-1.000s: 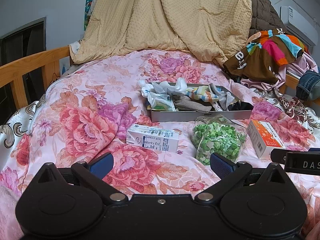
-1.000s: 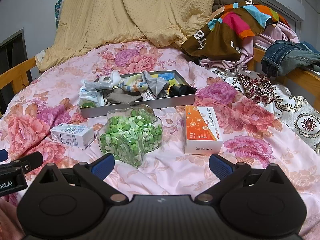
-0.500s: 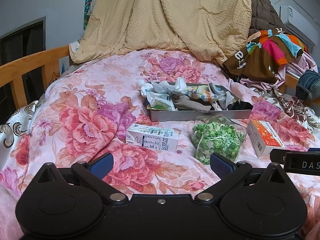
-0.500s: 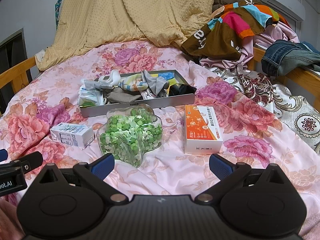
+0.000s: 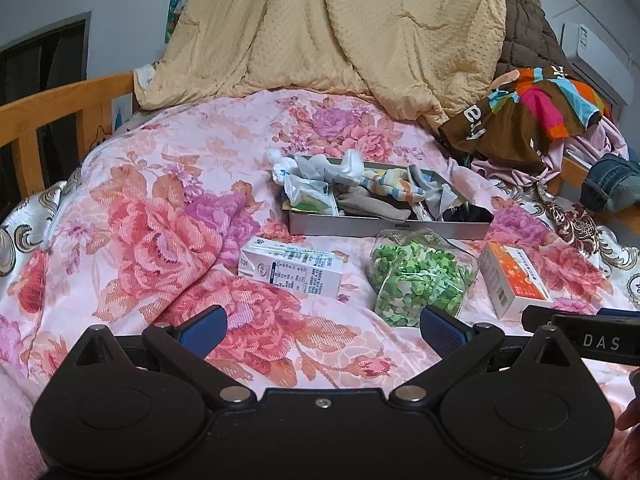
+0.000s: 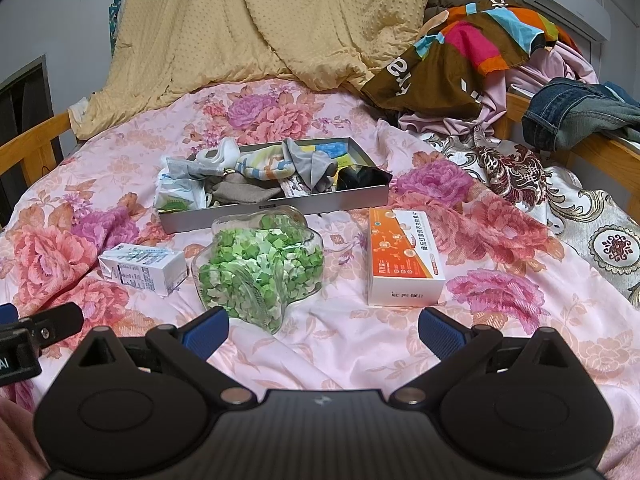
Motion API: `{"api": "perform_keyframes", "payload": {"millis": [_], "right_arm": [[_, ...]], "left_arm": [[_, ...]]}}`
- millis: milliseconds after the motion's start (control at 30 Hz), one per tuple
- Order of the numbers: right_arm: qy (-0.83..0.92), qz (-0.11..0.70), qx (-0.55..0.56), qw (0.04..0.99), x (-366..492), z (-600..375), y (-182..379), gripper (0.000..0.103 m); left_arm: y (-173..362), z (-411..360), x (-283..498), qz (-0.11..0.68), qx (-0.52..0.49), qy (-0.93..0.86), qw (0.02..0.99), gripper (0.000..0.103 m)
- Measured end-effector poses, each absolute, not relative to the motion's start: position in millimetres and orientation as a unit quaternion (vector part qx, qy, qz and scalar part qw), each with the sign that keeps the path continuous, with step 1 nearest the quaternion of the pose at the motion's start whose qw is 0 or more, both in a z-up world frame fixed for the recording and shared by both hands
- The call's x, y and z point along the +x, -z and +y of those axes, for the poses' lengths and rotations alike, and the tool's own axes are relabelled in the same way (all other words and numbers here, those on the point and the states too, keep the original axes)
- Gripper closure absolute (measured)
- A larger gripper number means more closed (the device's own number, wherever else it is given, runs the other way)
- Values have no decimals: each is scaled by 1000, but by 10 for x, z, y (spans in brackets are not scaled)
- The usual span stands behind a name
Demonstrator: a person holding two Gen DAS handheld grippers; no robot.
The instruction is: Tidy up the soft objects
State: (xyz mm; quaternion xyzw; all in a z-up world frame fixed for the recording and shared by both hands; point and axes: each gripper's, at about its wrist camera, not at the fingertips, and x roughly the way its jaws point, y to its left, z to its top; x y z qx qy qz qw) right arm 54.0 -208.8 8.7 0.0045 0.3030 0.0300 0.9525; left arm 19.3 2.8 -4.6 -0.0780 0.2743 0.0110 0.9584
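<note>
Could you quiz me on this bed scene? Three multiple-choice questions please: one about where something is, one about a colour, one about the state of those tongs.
1. Where do the socks and cloths lie?
A. in the grey tray
B. on the orange box
C. under the milk carton

2. What colour are the bits in the clear jar?
A. red
B. green and white
C. blue

3. How do both pairs of tongs stand?
A. shut on a sock
B. shut on the jar
C. open, holding nothing

Answers:
1 A: they are heaped in the grey tray.
2 B: the clear jar shows green and white.
3 C: the left tongs and right tongs gape over bare quilt.
</note>
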Motion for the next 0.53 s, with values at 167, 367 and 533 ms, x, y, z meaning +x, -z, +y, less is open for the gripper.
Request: {"api": "perform_keyframes", "payload": {"millis": [167,367,533], "right_arm": [[-30,303,4,952,536,-2089,-85,0],[-30,304,4,952,547,-2082,-94,0],[-30,304,4,952,545,-2083,-91,0]], "left_arm": [[32,35,186,269,-79,-9,960,1],[23,18,176,266,-73,-8,961,1],[20,24,179,267,-70,-9,961,1]]}}
